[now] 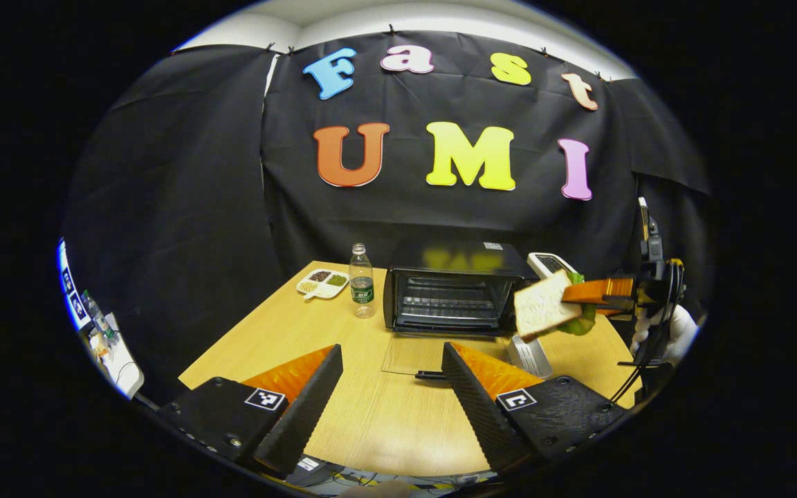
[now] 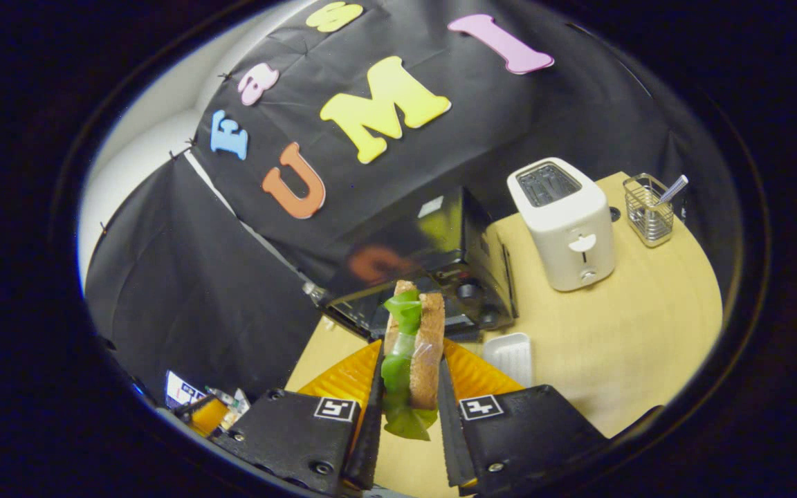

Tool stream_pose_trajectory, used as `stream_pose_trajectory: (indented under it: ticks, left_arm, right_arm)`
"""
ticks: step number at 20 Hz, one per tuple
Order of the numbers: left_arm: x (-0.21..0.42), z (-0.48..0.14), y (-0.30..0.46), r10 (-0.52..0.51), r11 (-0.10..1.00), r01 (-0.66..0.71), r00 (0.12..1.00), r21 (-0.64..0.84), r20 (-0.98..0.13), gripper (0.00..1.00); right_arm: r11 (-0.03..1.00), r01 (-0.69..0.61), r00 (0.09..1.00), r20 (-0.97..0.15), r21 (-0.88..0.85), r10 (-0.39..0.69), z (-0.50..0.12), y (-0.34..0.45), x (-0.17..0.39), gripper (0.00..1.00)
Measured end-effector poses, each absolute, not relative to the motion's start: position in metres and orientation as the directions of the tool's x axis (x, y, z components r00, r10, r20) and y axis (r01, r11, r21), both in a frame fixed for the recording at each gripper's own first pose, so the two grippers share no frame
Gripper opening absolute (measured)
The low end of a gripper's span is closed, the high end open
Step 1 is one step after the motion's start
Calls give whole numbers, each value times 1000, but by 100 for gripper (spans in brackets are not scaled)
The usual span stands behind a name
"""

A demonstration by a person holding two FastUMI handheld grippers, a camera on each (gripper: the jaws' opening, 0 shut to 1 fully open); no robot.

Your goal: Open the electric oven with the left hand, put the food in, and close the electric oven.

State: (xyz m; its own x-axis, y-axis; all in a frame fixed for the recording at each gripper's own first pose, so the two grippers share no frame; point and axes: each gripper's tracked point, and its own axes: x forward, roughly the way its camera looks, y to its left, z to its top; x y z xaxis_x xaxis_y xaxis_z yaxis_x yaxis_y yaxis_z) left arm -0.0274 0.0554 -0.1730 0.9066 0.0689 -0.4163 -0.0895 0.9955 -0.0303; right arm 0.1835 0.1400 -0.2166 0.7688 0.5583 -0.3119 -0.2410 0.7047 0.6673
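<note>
Holding a brown-bread sandwich with green lettuce clamped in the right tongs, in the air just before the black electric oven with its glass door lying open on the wooden table, left tongs spread wide, gripping nothing.

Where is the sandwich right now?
The sandwich is up in the air, pinched in the right gripper, just in front of the open oven.

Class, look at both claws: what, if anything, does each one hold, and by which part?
The right claw grips a brown-bread sandwich with green lettuce, its fingers pressing the two bread faces at the lower half. The left claw is open, holding nothing.
</note>
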Motion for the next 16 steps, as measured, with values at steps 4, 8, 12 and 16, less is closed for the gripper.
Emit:
stream_pose_trajectory:
  ticks: [4,8,12,16]
  left_arm:
    - [-26,-172,85,2,999,-16,907,-30,-421,95]
    - [-23,-156,108,-21,1000,18,921,-11,-389,95]
    - [-27,-142,124,-33,999,35,939,-1,-344,95]
    - [-30,-137,127,-38,999,39,941,-4,-336,95]
  right_arm:
    - [643,-131,862,-233,755,450,-211,188,181,41]
    - [534,-12,938,-176,845,300,-232,222,184,41]
    - [373,58,962,-153,926,228,-259,260,200,40]
    - [317,111,969,-173,942,174,-283,285,238,40]
